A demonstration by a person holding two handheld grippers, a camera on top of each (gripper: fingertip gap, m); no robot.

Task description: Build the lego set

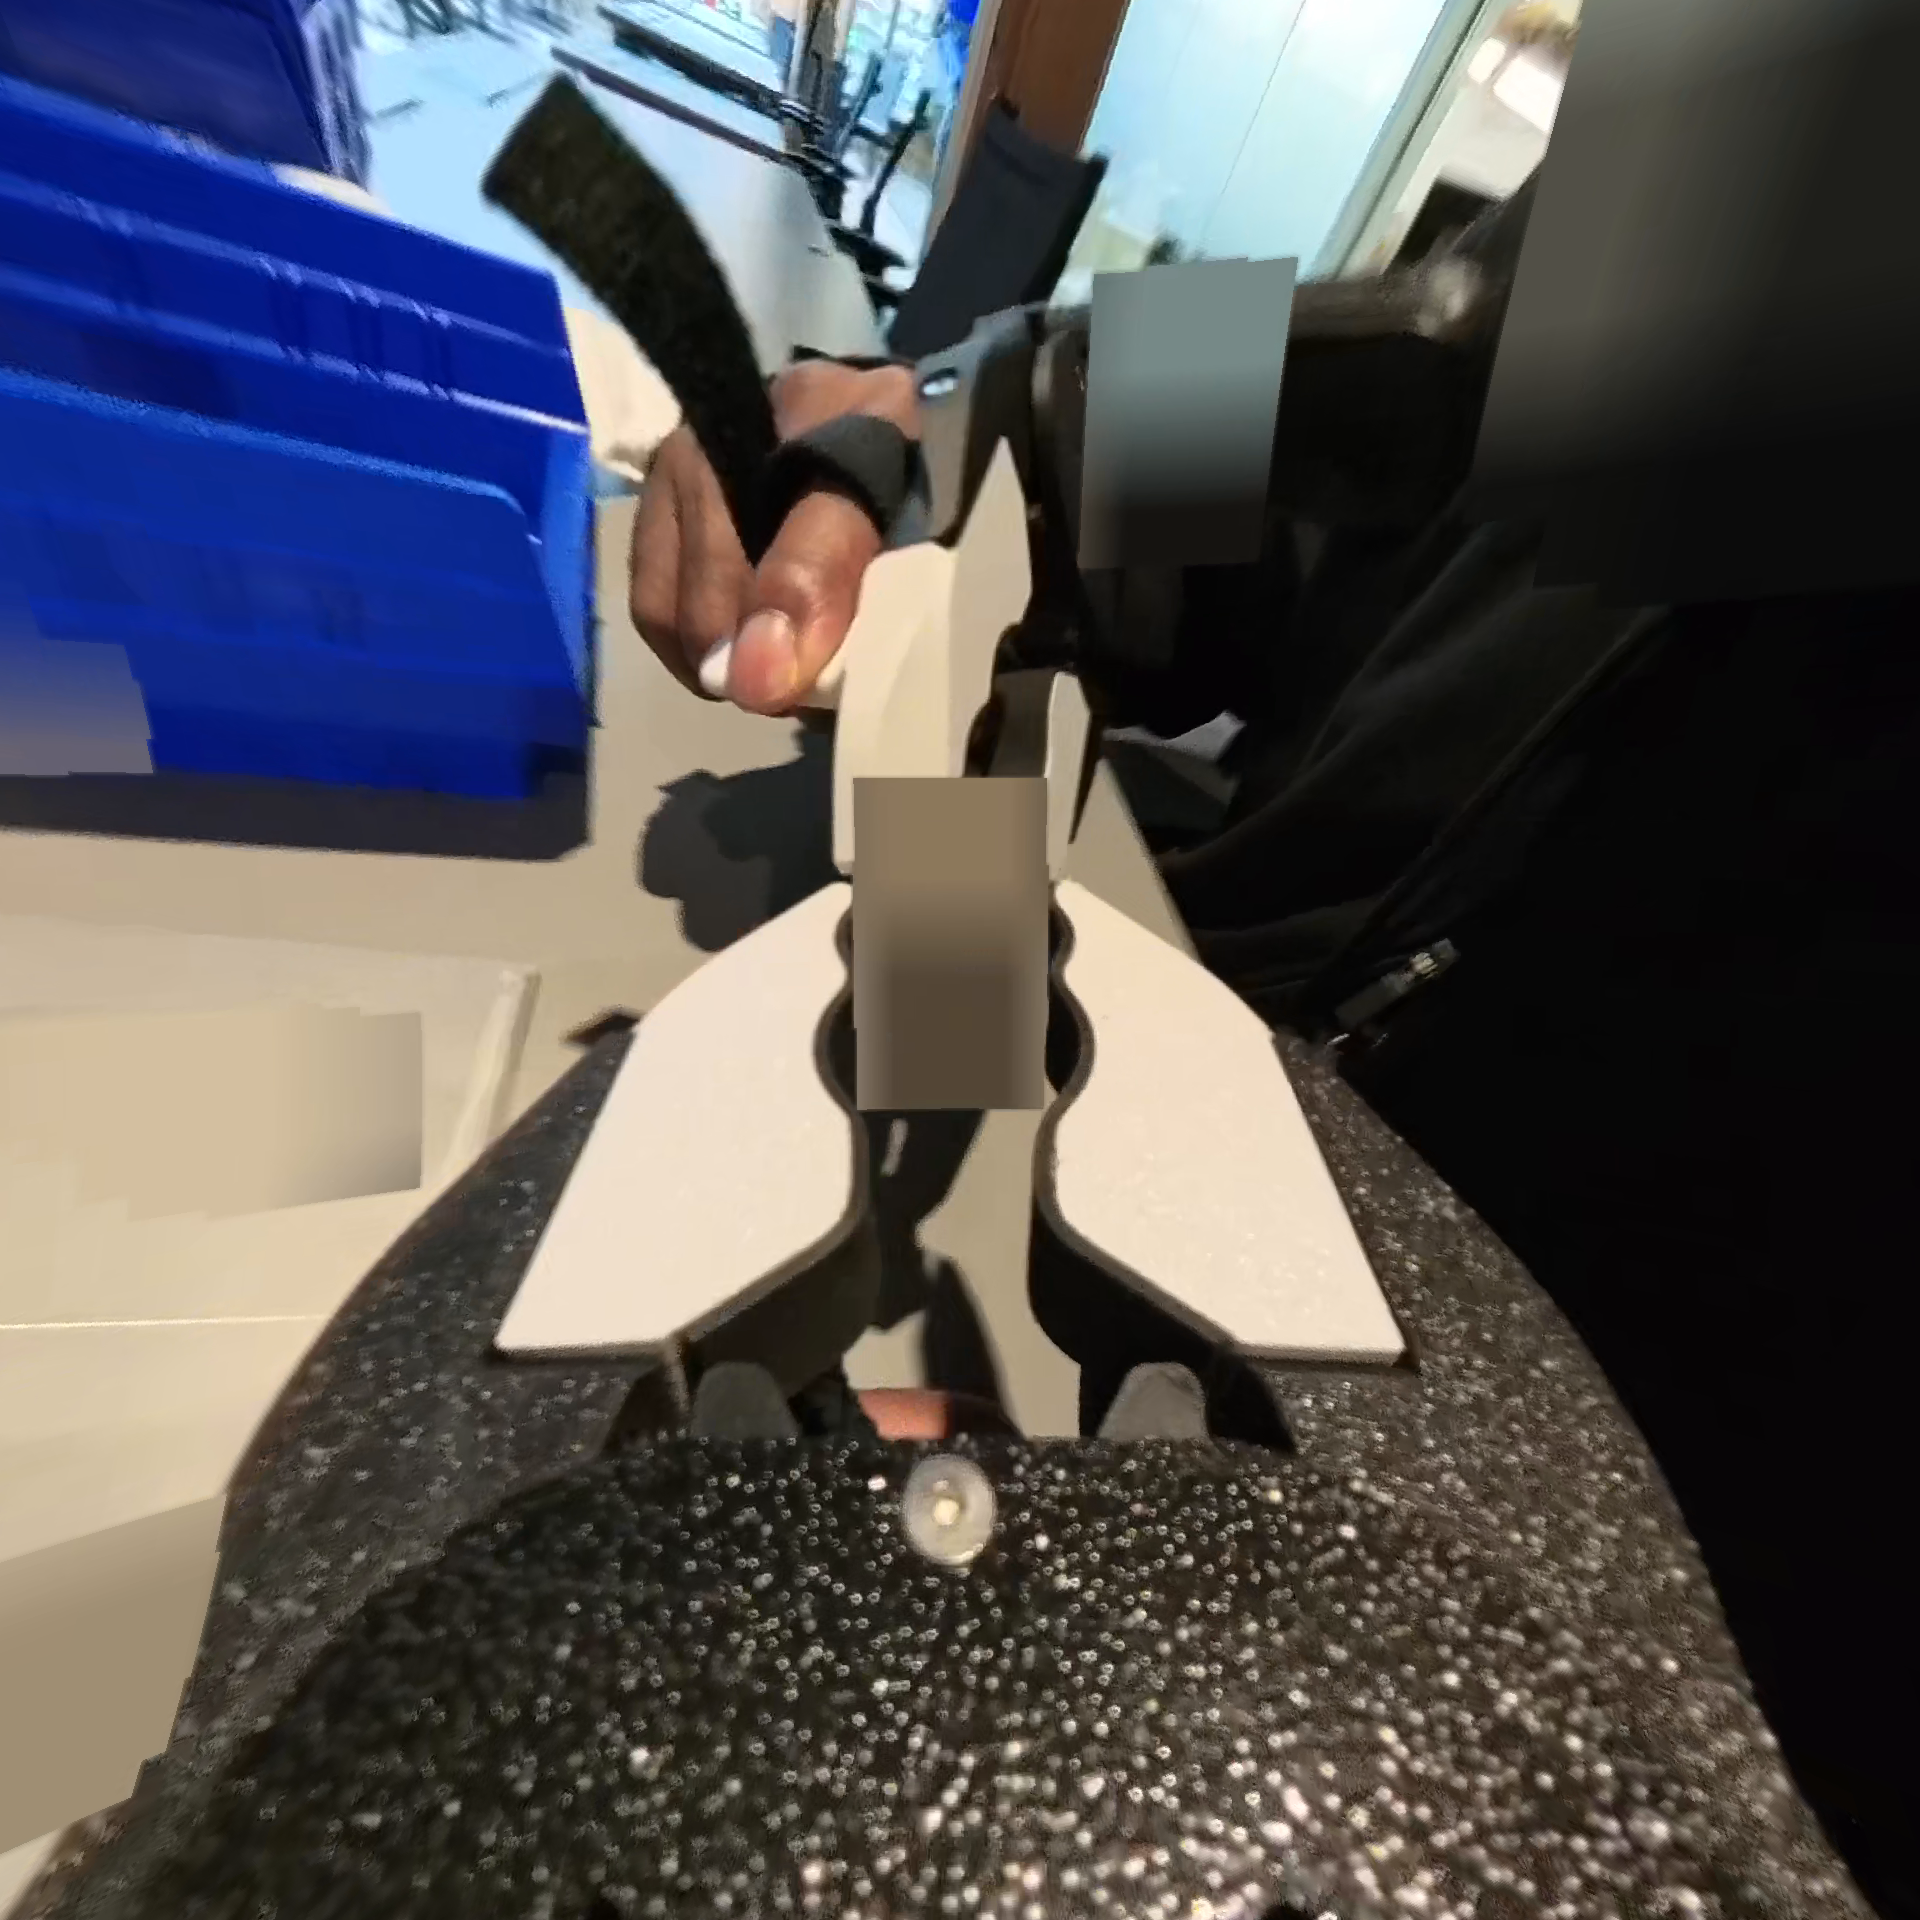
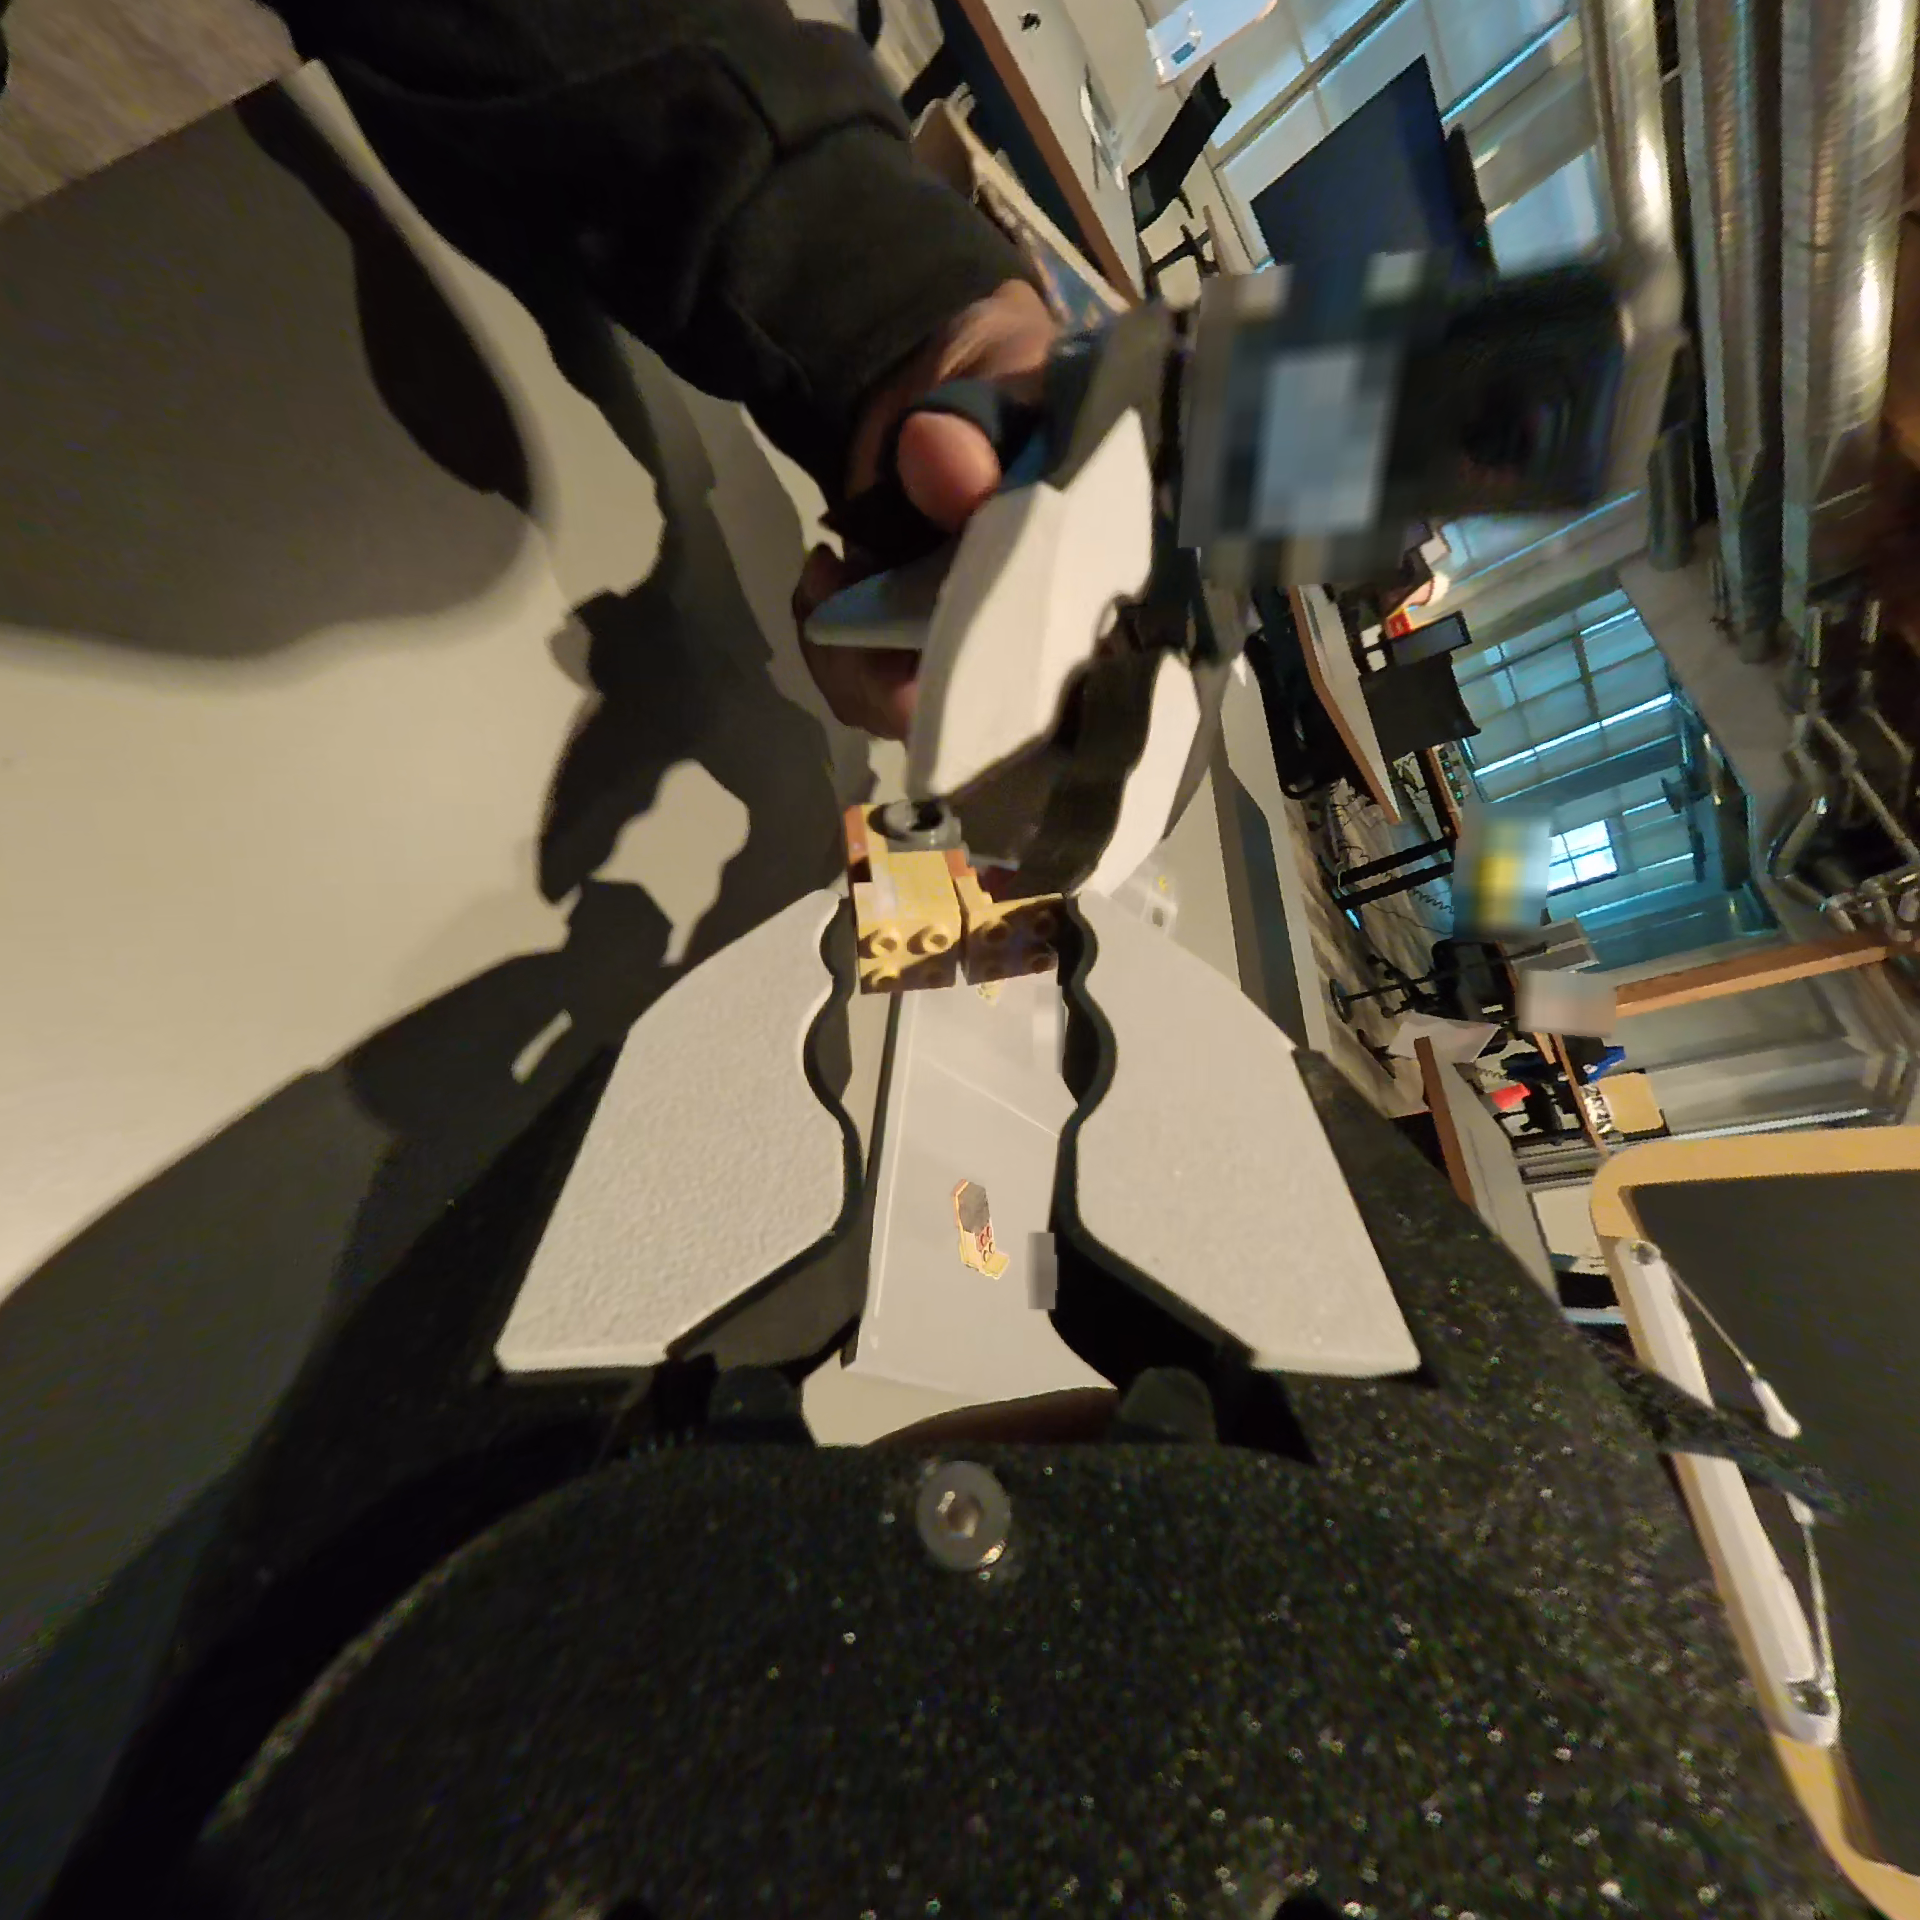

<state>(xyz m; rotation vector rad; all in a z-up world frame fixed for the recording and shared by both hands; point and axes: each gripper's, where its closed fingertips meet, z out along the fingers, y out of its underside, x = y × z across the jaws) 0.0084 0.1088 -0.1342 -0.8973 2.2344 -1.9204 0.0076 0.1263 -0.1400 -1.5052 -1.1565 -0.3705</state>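
Pale white tabletop (image 2: 260, 779) fills the space under both tools, with an office of desks and windows blurred far behind.

Our right gripper (image 2: 956, 914) is clamped on a small tan and brown lego assembly (image 2: 935, 940), which sits between its white fingertips with its studs facing the camera. A small grey round lego piece (image 2: 914, 823) sits on the far end of that assembly. In the right wrist view, one white fingertip of our left gripper (image 1: 951, 914) touches this grey piece from the far side, while its other finger stands off to the right. The left fingers are narrowly apart, but we cannot tell whether they grip anything.

Just beyond the tongs, the right hand (image 1: 727, 561) wears a black hook-and-loop strap (image 1: 644, 291) whose loose end sticks up. The left hand (image 2: 935, 457) comes out of a black sleeve (image 2: 675, 187) that throws heavy shadows on the table. Below the right fingers lies a white sheet with a small printed picture (image 2: 935, 1299). Stacked blue plastic bins (image 1: 291, 499) stand on the left in the left wrist view, and dark clothing fills its right.

In that same view a blurred patch covers the gap between the left fingertips, hiding the assembly and the right tongs' tips. The bins and the background are smeared.
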